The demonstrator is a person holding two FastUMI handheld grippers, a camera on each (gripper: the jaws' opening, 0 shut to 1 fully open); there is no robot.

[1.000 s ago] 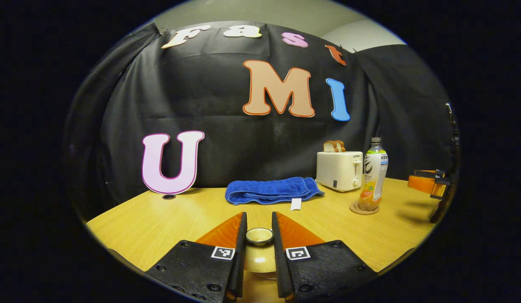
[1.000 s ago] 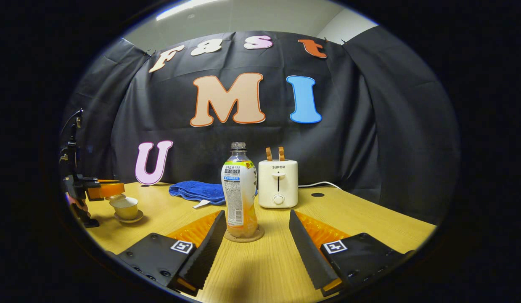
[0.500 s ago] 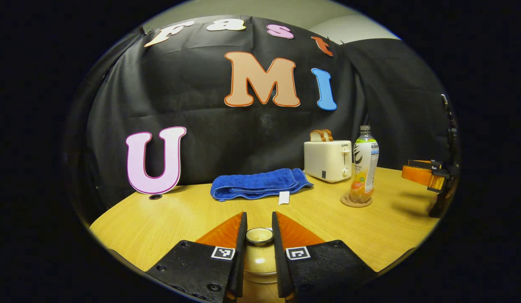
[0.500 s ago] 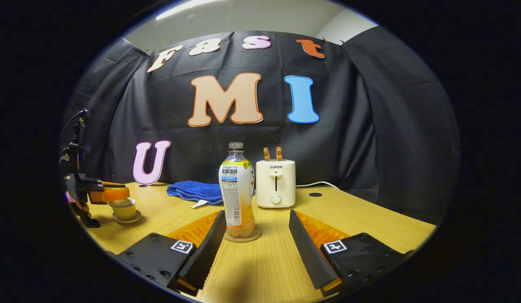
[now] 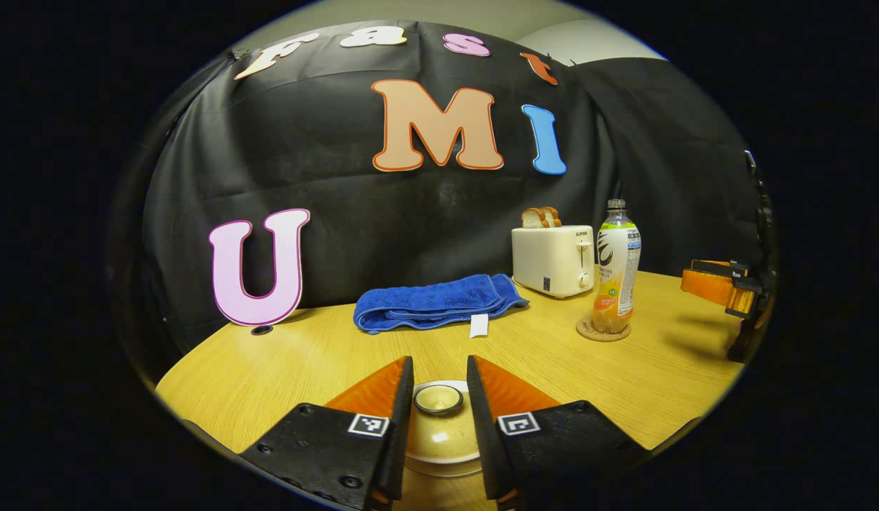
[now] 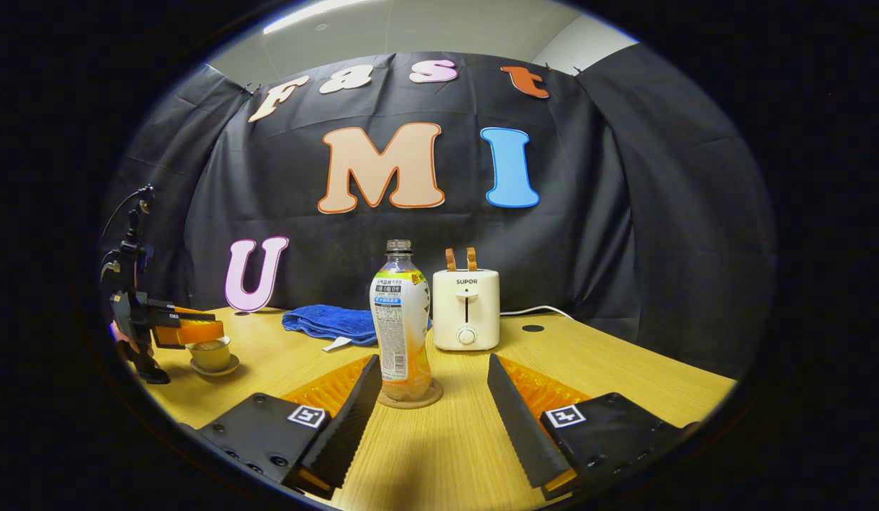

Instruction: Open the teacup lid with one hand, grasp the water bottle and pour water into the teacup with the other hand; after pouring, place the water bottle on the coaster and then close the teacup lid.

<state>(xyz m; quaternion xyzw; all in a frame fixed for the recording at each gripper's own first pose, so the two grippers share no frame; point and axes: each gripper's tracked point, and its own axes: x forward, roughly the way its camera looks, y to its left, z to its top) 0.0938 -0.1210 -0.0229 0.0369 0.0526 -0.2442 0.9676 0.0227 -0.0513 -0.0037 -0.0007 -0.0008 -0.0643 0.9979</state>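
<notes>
Left claw (image 5: 439, 404) sits narrow around the teacup lid (image 5: 439, 426) knob; glazed and slippery, so pinch that knob. Right claw (image 6: 434, 404) gapes wide before the water bottle (image 6: 401, 323).

1. The teacup lid (image 5: 439, 426) was cream-coloured, with a round knob on top, and it sat on the teacup (image 6: 211, 353).
2. The water bottle (image 6: 401, 319) stood upright on the round coaster (image 6: 411, 397), uncapped, with orange liquid at the bottom.

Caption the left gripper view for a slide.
Left hand-held gripper straddles the cream ceramic teacup lid; clear plastic water bottle stands on its round coaster.
</notes>
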